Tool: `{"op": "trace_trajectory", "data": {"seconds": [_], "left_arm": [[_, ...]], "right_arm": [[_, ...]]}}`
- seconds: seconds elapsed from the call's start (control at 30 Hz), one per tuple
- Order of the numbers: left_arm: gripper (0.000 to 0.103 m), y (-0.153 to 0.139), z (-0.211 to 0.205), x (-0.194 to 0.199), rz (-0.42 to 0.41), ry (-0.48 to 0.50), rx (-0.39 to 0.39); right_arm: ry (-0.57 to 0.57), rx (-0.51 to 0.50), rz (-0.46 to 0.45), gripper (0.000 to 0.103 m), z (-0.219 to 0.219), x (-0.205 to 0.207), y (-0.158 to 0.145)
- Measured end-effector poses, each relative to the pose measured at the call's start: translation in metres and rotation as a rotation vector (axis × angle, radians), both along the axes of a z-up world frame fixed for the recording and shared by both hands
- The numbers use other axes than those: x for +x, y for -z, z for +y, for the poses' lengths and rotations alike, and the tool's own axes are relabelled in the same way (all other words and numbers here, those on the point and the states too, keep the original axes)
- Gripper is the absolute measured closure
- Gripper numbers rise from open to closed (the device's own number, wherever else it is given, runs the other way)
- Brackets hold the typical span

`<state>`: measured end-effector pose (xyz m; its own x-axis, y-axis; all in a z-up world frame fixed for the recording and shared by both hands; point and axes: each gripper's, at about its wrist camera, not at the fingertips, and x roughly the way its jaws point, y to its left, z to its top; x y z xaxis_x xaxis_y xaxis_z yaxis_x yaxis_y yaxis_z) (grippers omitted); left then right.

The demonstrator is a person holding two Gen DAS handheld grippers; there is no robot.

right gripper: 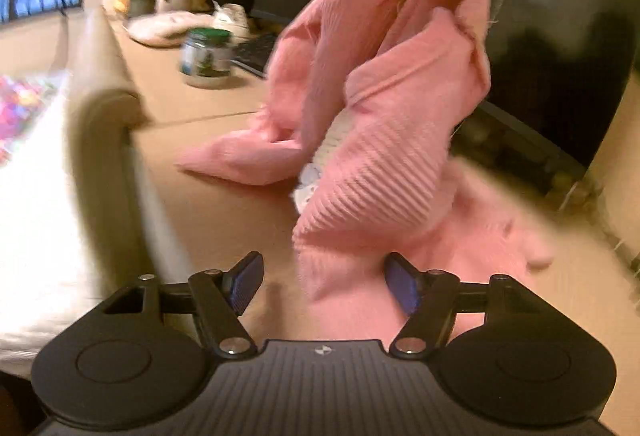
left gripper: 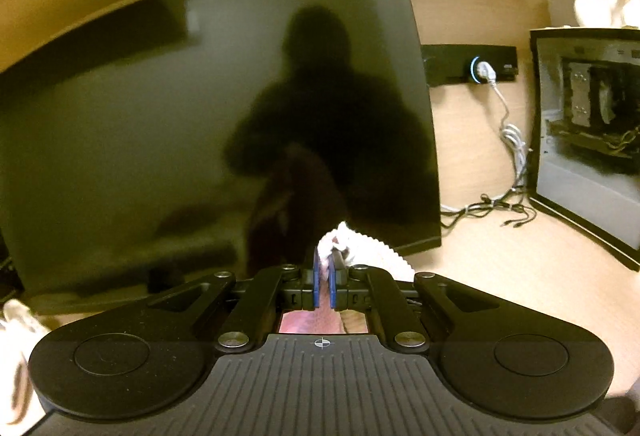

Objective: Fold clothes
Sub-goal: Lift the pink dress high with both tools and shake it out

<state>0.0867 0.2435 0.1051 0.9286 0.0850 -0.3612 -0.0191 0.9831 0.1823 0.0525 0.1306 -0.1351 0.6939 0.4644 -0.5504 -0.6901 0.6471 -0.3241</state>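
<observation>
The left gripper (left gripper: 325, 276) has its blue-padded fingers pressed together on a pale, ribbed fold of the pink knitted garment (left gripper: 352, 248), which projects just ahead of and to the right of the fingertips, in front of a large dark monitor screen (left gripper: 200, 116). The right gripper (right gripper: 322, 286) has its fingers spread wide apart and grips nothing; the same pink ribbed knitted garment (right gripper: 384, 140) hangs directly ahead of it, lifted at the top, with its lower folds resting on the beige desk surface (right gripper: 208, 204) between and beyond the fingers. A green-lidded glass jar (right gripper: 207, 58) stands well ahead and to the left of the right gripper.
</observation>
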Motion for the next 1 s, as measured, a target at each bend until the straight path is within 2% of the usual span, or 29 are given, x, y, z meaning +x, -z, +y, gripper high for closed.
{"op": "trace_trajectory", "data": {"seconds": [0.03,0.07,0.13,0.23,0.33,0.4,0.57,0.63,0.7,0.73,0.77,0.83,0.9,0.97,1.0], "left_arm": [[0.098,-0.002,0.0,-0.002,-0.001,-0.006,0.012],[0.098,-0.004,0.001,-0.004,-0.003,-0.012,0.028],[0.098,-0.007,0.004,-0.009,-0.008,-0.024,0.068],[0.098,-0.009,0.014,-0.019,-0.029,-0.05,0.098],[0.098,-0.008,0.026,-0.031,-0.065,-0.077,0.064],[0.098,-0.008,0.031,-0.039,-0.097,-0.081,0.03],[0.098,-0.01,0.028,-0.059,-0.173,-0.015,-0.047],[0.097,-0.007,0.027,-0.067,-0.181,0.077,-0.104],[0.09,0.0,0.026,-0.077,-0.165,0.183,-0.163],[0.081,0.006,0.026,-0.082,-0.16,0.233,-0.181],[0.062,0.014,0.025,-0.087,-0.157,0.279,-0.193],[0.04,0.028,0.026,-0.094,-0.141,0.321,-0.22],[0.038,0.041,0.027,-0.096,-0.12,0.352,-0.268],[0.022,0.051,0.024,-0.095,-0.103,0.403,-0.322],[0.02,0.057,0.019,-0.095,-0.097,0.434,-0.336]], "right_arm": [[0.036,-0.002,-0.03,0.094,0.0,0.008,0.0],[0.09,0.023,-0.032,0.099,-0.007,0.023,-0.008],[0.199,0.094,-0.054,0.1,-0.03,0.047,-0.035],[0.305,0.167,-0.174,0.1,-0.071,0.065,-0.096],[0.348,0.203,-0.303,0.1,-0.102,0.063,-0.157],[0.347,0.221,-0.358,0.1,-0.114,0.054,-0.192],[0.365,0.219,-0.481,0.1,-0.117,0.029,-0.232],[0.383,0.204,-0.519,0.1,-0.119,0.022,-0.239],[0.396,0.167,-0.554,0.1,-0.12,0.016,-0.244],[0.398,0.147,-0.564,0.1,-0.123,0.012,-0.249],[0.399,0.126,-0.573,0.1,-0.125,0.008,-0.254],[0.391,0.084,-0.586,0.1,-0.12,0.006,-0.265],[0.381,0.051,-0.598,0.1,-0.12,0.002,-0.274],[0.37,0.019,-0.612,0.1,-0.121,-0.002,-0.281],[0.365,0.006,-0.618,0.1,-0.122,-0.003,-0.284]]}}
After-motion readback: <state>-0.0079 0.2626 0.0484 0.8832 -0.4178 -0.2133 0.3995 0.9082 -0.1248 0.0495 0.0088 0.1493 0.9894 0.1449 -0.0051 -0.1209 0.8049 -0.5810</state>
